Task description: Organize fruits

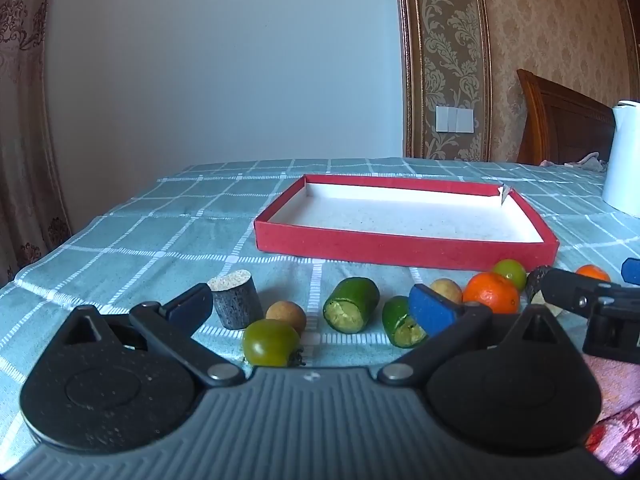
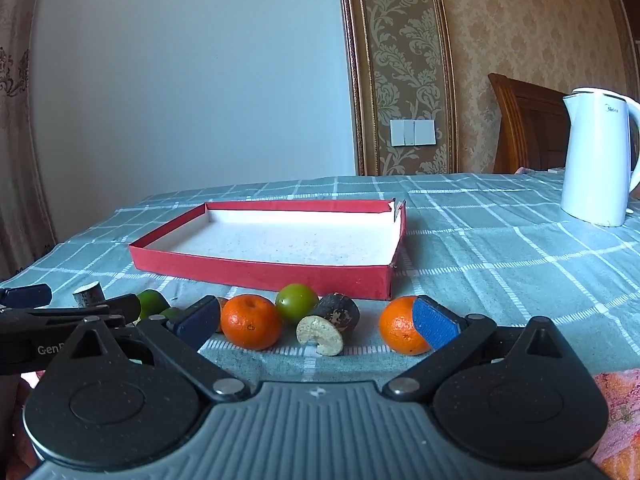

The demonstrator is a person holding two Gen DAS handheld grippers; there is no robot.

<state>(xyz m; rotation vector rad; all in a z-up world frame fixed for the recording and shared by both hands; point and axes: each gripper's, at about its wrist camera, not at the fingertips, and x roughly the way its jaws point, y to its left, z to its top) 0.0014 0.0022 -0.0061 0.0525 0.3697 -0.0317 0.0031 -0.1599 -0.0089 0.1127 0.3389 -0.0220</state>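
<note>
The box (image 2: 264, 276) looked like matt red card, the tablecloth (image 2: 500, 256) soft cloth, the kettle (image 2: 596, 160) shiny white plastic.

Fruits half hidden behind gripper fingers, things cut by frame edges

In the left wrist view the kettle (image 1: 623, 160) is cut off by the right edge, a blue pad covers part of one cucumber piece (image 1: 400, 326), and the right hand-held gripper (image 1: 592, 292) hides most of a dark cut piece (image 1: 538, 280) and an orange (image 1: 592, 272). In the right wrist view a pad covers the right orange's (image 2: 400, 326) side, and the left hand-held gripper (image 2: 80, 300) hides the green pieces (image 2: 154, 302) low down.
</note>
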